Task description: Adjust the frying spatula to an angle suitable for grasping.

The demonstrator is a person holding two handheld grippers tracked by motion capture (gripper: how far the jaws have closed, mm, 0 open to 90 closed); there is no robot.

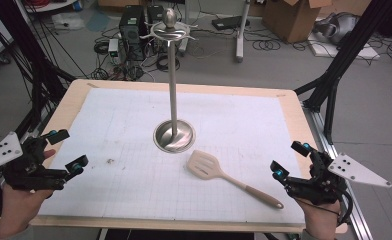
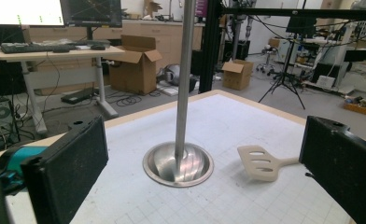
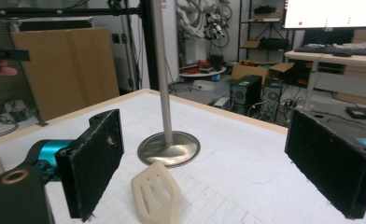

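1. A white gridded mat (image 1: 134, 125) covers most of the wooden table (image 1: 74, 92), leaving a bare wood strip along each edge; broad open mat lies toward the far left and far right corners.
2. The left gripper (image 1: 63, 150) hangs over the table's left edge near the front corner, jaws spread wide with nothing between them; in the left gripper view its black pads (image 2: 73, 163) frame the middle of the table.
3. The right gripper (image 1: 288, 160) sits at the right edge near the front corner, jaws likewise wide apart and empty, held in a hand (image 1: 319, 220) that comes in from the front edge.
4. A polished metal stand (image 1: 174, 90) rises upright from a round dished base (image 1: 174, 136) at the table's centre, with small hooks around a knob at its top (image 1: 170, 25); nothing hangs on the hooks, and the dish holds nothing.
5. A beige slotted spatula (image 1: 224, 175) lies flat on the mat just right of the base and toward the front, apart from it, blade nearest the stand and handle (image 1: 256, 194) angled toward the front right corner.
6. Cardboard boxes (image 1: 294, 17), computer towers (image 1: 134, 30) and loose cables crowd the floor beyond the far edge.
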